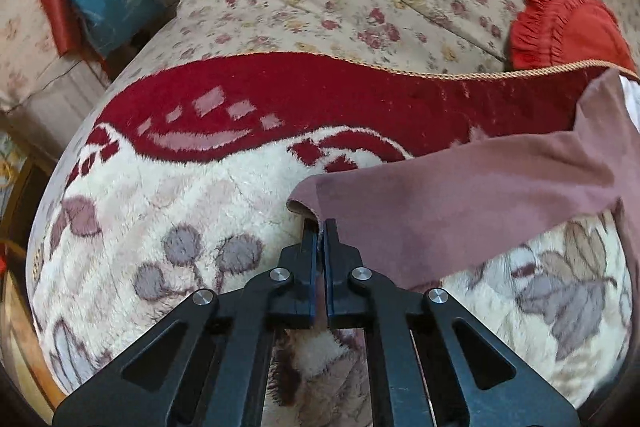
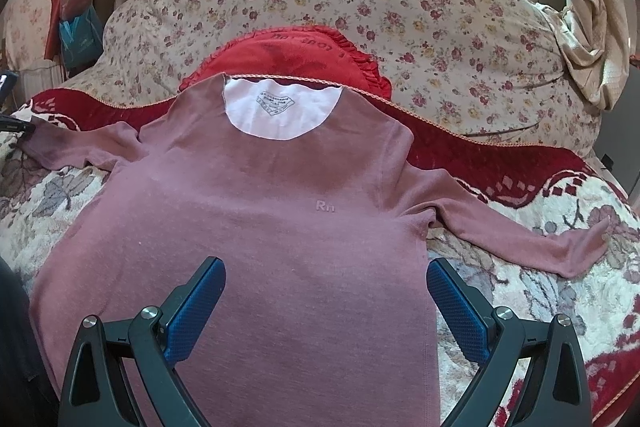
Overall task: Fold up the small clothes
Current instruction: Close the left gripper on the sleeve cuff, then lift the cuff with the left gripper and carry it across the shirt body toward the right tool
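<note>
My left gripper [image 1: 319, 227] is pinched on the cuff of the mauve long-sleeved shirt's [image 2: 256, 211] sleeve [image 1: 460, 195], which stretches away to its right over the plush blanket [image 1: 160, 195]. My right gripper [image 2: 325, 277] is spread wide — the shirt's body lies flat just ahead of it and beneath its blue pads [image 2: 196, 307].

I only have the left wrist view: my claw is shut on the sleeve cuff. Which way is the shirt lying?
Observer: The shirt lies spread flat, front up, collar toward the red pillow.
Operator: Where is the other sleeve?
Observer: The far sleeve is stretched straight out over the blanket.
Operator: And the right claw?
Observer: The right claw is open above the shirt's lower body, holding nothing.
</note>
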